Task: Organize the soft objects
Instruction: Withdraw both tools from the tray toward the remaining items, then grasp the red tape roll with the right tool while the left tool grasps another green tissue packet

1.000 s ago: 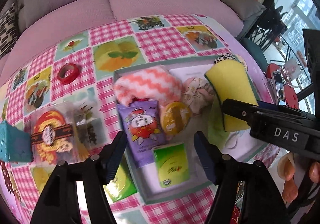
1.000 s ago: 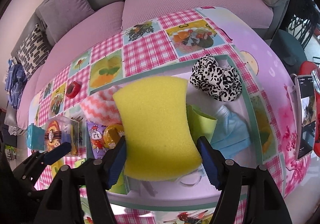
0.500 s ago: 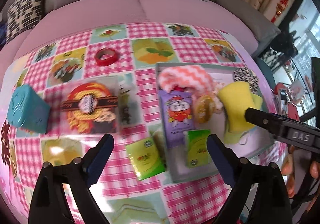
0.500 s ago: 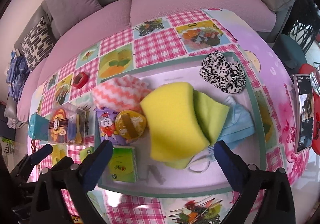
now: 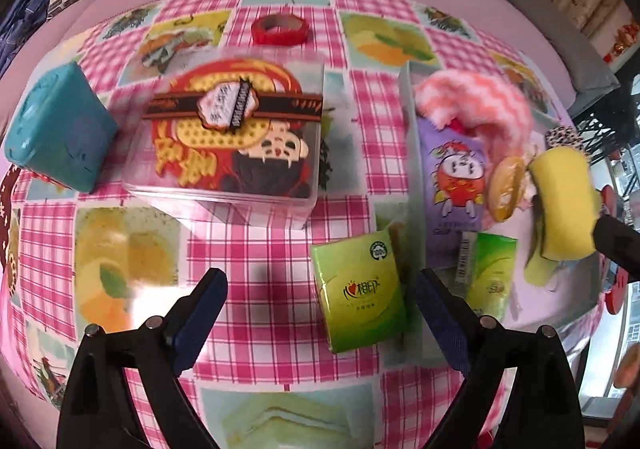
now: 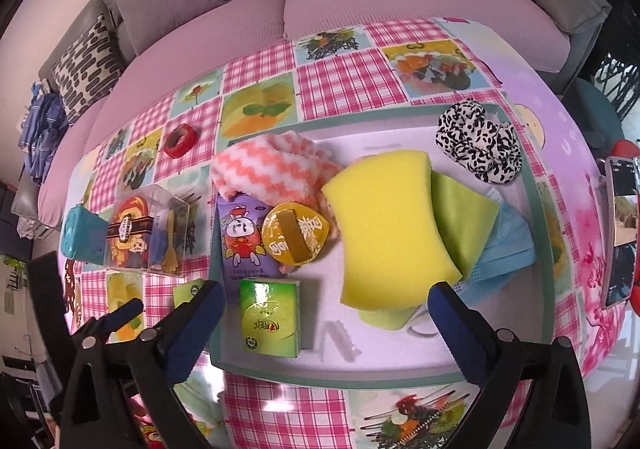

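1. Nearest in the left wrist view, the left gripper (image 5: 322,319) has just been opening and now stands wide with nothing in its grip; the green pack (image 5: 362,297) on the cloth lies between its fingers, toward the right one, untouched as far as I can tell.
2. In the right wrist view, the right gripper (image 6: 322,323) has likewise just spread to its widest and holds nothing. It hangs over the lower edge of the tray (image 6: 546,249).
3. The sponge (image 6: 386,227) lies mid-frame in the tray, resting partly on a green cloth (image 6: 464,227) and a blue mask (image 6: 508,245). I'd judge it was put there as one of the soft things being gathered.
4. Left of it sit a purple pouch (image 6: 240,245), a yellow disc (image 6: 296,233) and a second green pack (image 6: 270,323).
5. Farther up, the pink towel (image 6: 272,169) and spotted scrunchie (image 6: 478,147) are also in the tray.
6. Outside it, at upper left, the clear box (image 5: 236,137), teal box (image 5: 58,133) and red tape (image 5: 280,29) stay on the table, probably because they are hard.
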### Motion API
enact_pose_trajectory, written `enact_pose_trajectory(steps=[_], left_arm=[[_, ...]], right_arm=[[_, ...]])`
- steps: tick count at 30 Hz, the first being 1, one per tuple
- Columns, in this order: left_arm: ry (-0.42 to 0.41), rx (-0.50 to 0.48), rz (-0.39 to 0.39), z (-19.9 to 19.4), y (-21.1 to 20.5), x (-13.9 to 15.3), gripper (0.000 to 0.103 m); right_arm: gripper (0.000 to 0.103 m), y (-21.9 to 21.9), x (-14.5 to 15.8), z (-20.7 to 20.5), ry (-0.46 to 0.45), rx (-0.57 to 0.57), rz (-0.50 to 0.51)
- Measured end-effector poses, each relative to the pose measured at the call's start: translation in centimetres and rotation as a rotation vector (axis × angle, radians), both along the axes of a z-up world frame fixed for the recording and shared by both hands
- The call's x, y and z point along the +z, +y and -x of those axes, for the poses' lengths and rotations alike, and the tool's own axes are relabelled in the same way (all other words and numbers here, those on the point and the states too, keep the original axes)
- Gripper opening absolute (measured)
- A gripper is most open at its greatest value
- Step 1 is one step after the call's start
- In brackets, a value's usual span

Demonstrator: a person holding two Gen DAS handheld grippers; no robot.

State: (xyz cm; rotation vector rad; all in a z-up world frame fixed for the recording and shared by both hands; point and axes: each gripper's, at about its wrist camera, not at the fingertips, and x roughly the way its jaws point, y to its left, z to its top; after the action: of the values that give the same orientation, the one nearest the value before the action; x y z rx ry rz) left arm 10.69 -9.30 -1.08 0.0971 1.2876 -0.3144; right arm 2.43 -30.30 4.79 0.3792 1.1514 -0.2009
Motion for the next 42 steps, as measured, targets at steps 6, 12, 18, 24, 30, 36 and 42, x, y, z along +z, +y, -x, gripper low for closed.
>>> enact_pose_trajectory(steps=[6,12,18,24,30,36,42], left_arm=[[0.041,0.032,0.0,-0.4,-0.4,-1.8,0.094],[0.025,0.016,-0.05,-0.3,-0.8,-2.4,0.094],[0.035,0.019,-0.092,0.2,0.2,-2.8,0.094],[0.024,-0.005,-0.085,1.0,1.2,-2.9,0.083],[-0.001,-0.03,-0.081,1.5,2.1,-2.1,0.051],[0.002,-0.009,-0.032,1.4,5.6,-1.6,0.048],[-0.049,0.043,0.017,0.9,9.7,0.9,0.048]], right_arm=[[0.103,0.1,-0.7,-0.3,0.011,0.01,-0.002],[0.103,0.3,-1.3,-0.8,0.025,0.015,-0.004],[0.103,0.8,-0.8,-1.3,0.017,0.035,0.018],[0.103,2.2,-0.1,-2.8,0.012,0.076,0.044],[0.103,4.1,0.0,-4.3,0.006,0.118,0.051],[0.103,5.7,-0.1,-5.9,0.014,0.152,0.058],[0.103,7.5,1.4,-7.8,-0.028,0.193,0.068]])
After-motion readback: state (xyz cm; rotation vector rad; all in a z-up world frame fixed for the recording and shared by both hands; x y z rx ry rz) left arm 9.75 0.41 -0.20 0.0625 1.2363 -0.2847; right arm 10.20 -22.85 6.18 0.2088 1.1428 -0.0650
